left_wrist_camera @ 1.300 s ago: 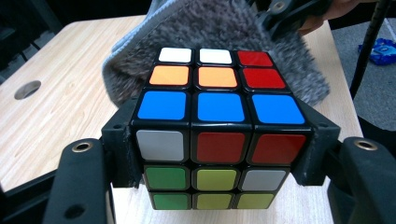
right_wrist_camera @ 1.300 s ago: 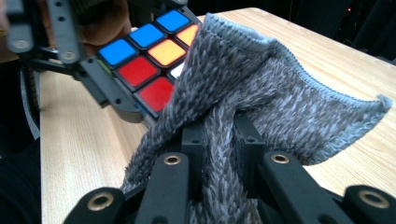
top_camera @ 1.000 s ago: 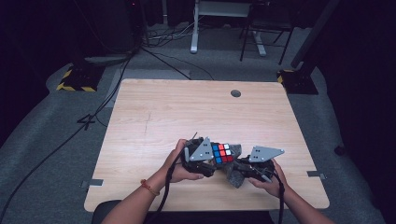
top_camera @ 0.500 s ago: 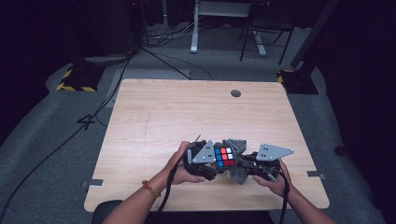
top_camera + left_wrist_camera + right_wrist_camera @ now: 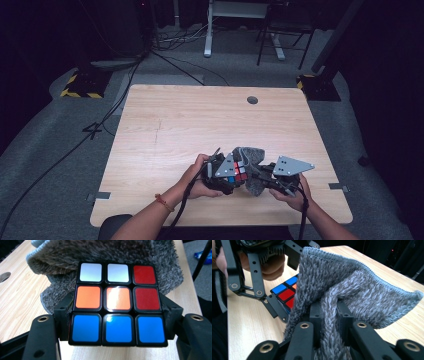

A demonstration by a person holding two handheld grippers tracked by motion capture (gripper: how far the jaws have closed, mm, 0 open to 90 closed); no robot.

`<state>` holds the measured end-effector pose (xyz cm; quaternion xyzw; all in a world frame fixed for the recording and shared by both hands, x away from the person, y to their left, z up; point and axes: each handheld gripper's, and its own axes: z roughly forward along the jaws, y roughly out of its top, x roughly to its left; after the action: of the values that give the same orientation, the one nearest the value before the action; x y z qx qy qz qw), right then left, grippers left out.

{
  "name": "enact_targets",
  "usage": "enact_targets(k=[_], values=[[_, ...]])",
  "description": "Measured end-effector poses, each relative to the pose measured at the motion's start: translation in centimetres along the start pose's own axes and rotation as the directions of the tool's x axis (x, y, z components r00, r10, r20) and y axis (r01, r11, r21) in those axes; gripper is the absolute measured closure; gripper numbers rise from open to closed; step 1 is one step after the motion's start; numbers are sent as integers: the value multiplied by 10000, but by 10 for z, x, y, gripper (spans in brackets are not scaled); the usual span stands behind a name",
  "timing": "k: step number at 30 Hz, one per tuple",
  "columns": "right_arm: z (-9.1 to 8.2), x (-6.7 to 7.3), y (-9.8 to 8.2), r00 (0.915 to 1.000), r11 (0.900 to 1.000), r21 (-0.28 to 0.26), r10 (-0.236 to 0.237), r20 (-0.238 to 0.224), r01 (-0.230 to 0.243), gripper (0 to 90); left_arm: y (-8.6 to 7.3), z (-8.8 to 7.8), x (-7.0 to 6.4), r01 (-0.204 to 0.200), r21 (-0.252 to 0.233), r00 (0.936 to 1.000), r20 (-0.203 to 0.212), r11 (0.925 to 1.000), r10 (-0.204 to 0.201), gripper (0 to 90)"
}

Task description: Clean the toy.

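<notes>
A Rubik's cube (image 5: 117, 305) with blue, orange, red and white stickers sits clamped between the jaws of my left gripper (image 5: 117, 325). Behind and against it hangs a grey fluffy cloth (image 5: 105, 257). My right gripper (image 5: 329, 315) is shut on a fold of that cloth (image 5: 352, 290), whose free part drapes over the cube (image 5: 285, 291). From the high view both grippers meet near the table's front edge, the left gripper (image 5: 231, 176) holding the cube (image 5: 236, 171) and the right gripper (image 5: 264, 181) holding the cloth (image 5: 252, 170) against it.
The wooden table (image 5: 200, 125) stretches bare beyond the hands, with a round cable hole (image 5: 252, 100) at its far side. A desk frame (image 5: 235, 20), chair legs and cables stand on the grey floor beyond the table.
Both grippers with the cube and cloth have shifted slightly right along the front edge. The cloth now lies higher against the cube.
</notes>
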<state>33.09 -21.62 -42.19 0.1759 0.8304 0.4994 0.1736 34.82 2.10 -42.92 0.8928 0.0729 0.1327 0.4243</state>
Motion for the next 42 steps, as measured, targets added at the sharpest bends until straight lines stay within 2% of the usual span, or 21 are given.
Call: enact_targets(k=[5, 9, 13, 14, 16, 19, 20, 22, 24, 25, 31, 35, 40, 42], values=[[2, -3, -1, 9999, 9999, 80, 124, -29, -124, 785, 2, -5, 0, -158, -194, 9999, -67, 9997, 156, 332], [12, -8, -11, 9998, 9950, 979, 210, -60, -203, 783, 4, -10, -1, -290, -342, 9995, -151, 9990, 285, 333], [19, -12, -19, 9970, 9902, 1264, 644, -425, -586, 781, 4, -17, 0, -150, -813, 9999, -58, 9966, 146, 333], [21, -11, -20, 9952, 9893, 1302, 748, -635, -660, 779, 5, -18, 1, -72, -934, 10000, 17, 9956, 74, 333], [24, -8, -20, 9942, 9888, 1354, 737, -782, -626, 779, 5, -20, 1, -86, -1109, 9999, 46, 9938, 92, 333], [24, -3, -18, 9948, 9909, 1253, 605, -825, -498, 781, 4, -21, 2, -13, -1187, 9999, 159, 9929, 32, 331], [23, -3, -17, 9943, 9920, 1136, 648, -844, -550, 781, 3, -22, 4, 136, -1262, 9997, 221, 9919, -109, 331], [20, -6, -17, 9911, 9920, 948, 930, -956, -840, 781, 1, -22, 6, 172, -1307, 9994, 325, 9913, -131, 329], [16, -6, -16, 9923, 9946, 731, 806, -945, -738, 782, -1, -23, 8, 303, -1386, 9985, 488, 9899, -238, 327], [15, -6, -15, 9921, 9951, 650, 799, -969, -738, 782, -1, -23, 8, 234, -1390, 9987, 479, 9900, -168, 326], [8, -6, -13, 9907, 9966, 202, 813, -1088, -796, 783, -2, -23, 7, 109, -1247, 9987, 509, 9921, -46, 325], [6, -5, -12, 9923, 9974, 113, 720, -1010, -712, 783, -1, -21, 7, -12, -1066, 9989, 455, 9943, 60, 324], [3, -3, -9, 9941, 9986, 28, 530, -944, -529, 784, -2, -15, 3, -271, -519, 9991, 303, 9983, 287, 323], [3, -1, -8, 9966, 9995, 91, 301, -767, -295, 784, -1, -12, 2, -523, -174, 9985, 129, 9985, 525, 323]])
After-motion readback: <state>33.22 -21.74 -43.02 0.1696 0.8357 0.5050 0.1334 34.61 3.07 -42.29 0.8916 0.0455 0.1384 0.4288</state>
